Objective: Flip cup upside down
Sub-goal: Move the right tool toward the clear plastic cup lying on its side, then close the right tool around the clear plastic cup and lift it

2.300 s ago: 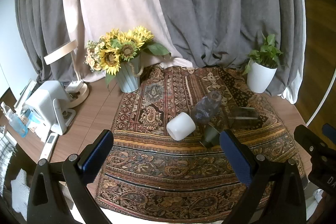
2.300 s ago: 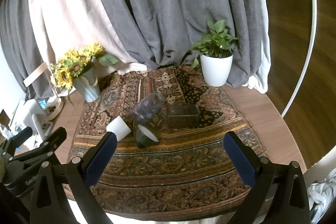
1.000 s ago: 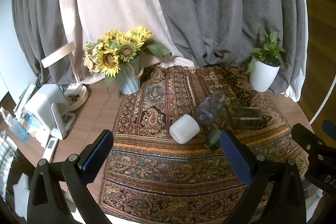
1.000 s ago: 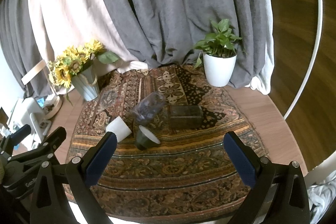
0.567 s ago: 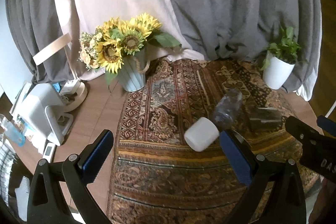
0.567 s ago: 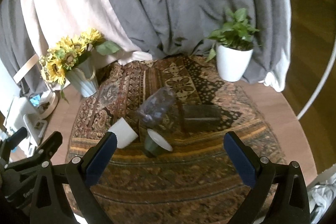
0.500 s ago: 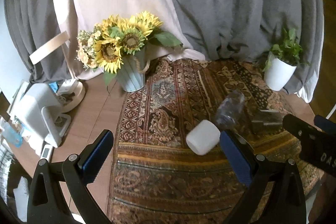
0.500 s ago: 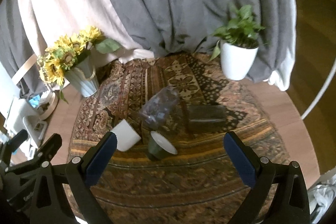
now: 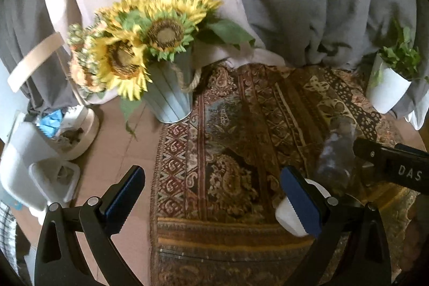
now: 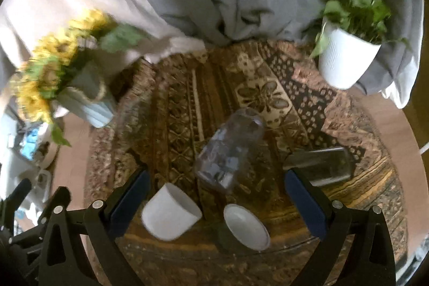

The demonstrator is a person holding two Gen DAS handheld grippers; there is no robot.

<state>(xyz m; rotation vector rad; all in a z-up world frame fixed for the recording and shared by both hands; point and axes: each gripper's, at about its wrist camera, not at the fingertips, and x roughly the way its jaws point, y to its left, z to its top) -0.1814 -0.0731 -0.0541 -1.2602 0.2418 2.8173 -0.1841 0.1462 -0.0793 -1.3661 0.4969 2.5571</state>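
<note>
A white cup (image 10: 170, 216) lies on its side on the patterned cloth (image 10: 187, 103). A dark green cup (image 10: 242, 231) with a white inside lies beside it, mouth toward me. A clear bluish glass (image 10: 228, 149) and a dark clear glass (image 10: 319, 165) also lie on their sides behind. My right gripper (image 10: 214, 192) is open above the two near cups. My left gripper (image 9: 211, 192) is open over the cloth; the white cup (image 9: 291, 213) is partly hidden behind its right finger (image 9: 300, 200).
A sunflower vase (image 9: 169, 95) stands at the cloth's back left and a white potted plant (image 10: 346, 58) at the back right. White devices (image 9: 40, 173) sit on the wooden table at left. Grey curtains hang behind. The right gripper's arm (image 9: 388, 165) shows at right.
Both grippers have moved forward and down toward the table. The cups now look larger and sit between the right gripper's fingers. Both stay open.
</note>
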